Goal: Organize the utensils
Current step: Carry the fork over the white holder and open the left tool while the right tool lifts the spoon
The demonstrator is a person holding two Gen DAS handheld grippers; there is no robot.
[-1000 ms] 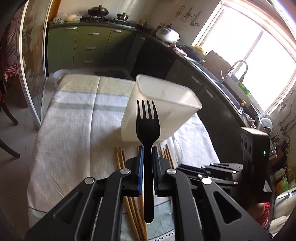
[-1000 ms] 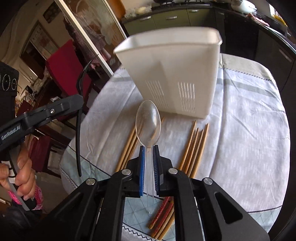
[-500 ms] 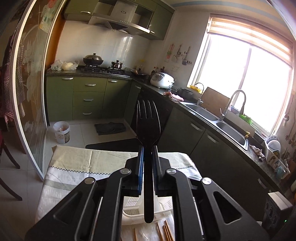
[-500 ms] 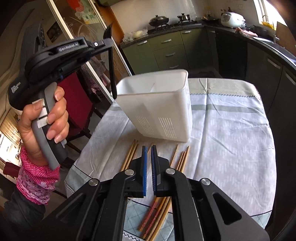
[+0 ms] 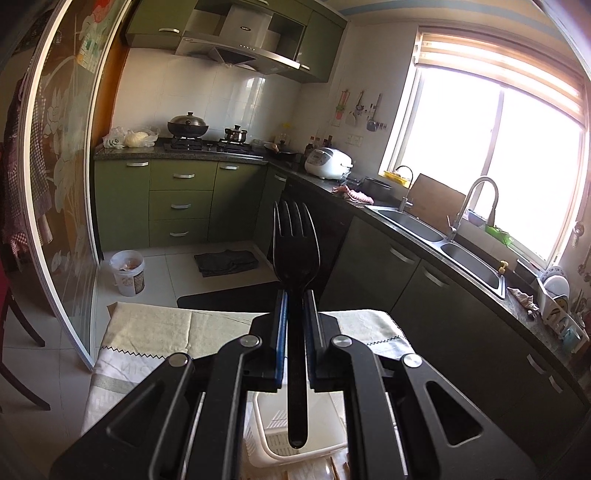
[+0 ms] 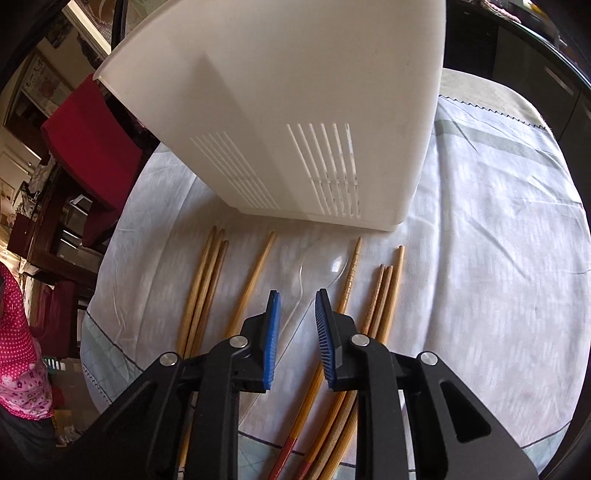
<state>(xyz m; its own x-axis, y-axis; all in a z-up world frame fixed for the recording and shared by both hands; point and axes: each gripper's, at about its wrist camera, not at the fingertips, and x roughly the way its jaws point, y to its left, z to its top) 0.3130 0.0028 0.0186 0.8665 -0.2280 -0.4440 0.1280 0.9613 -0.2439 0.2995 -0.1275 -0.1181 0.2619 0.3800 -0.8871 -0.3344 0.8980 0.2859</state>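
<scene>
Overhead, no brand or writing can be read on any utensil; small lettering on the range hood (image 5: 243, 27) is too fine to make out. The left gripper (image 5: 294, 325) is clenched on a black plastic fork (image 5: 293, 254) by its handle, tines up and pointing toward the far kitchen; the handle's end hangs over the open white utensil basket (image 5: 273, 448), which sits below on the cloth-covered counter (image 5: 147, 328).

In the right wrist view, the right gripper (image 6: 297, 325) has just been opening; its blue pads stand apart, released, over the handle of a clear plastic spoon (image 6: 325, 267) that lies on the counter (image 6: 480, 258) with its bowl toward the basket (image 6: 295, 110). The spoon's bowl lies just near the basket's slotted near wall. Wooden chopsticks (image 6: 207, 284) lie in a loose group to the spoon's left, more chopsticks (image 6: 384, 295) to its right, all pointing toward the basket. Right of these the cloth is bare out to the counter's rounded edge. A person's pink dotted sleeve (image 6: 14, 332) shows at far left.
</scene>
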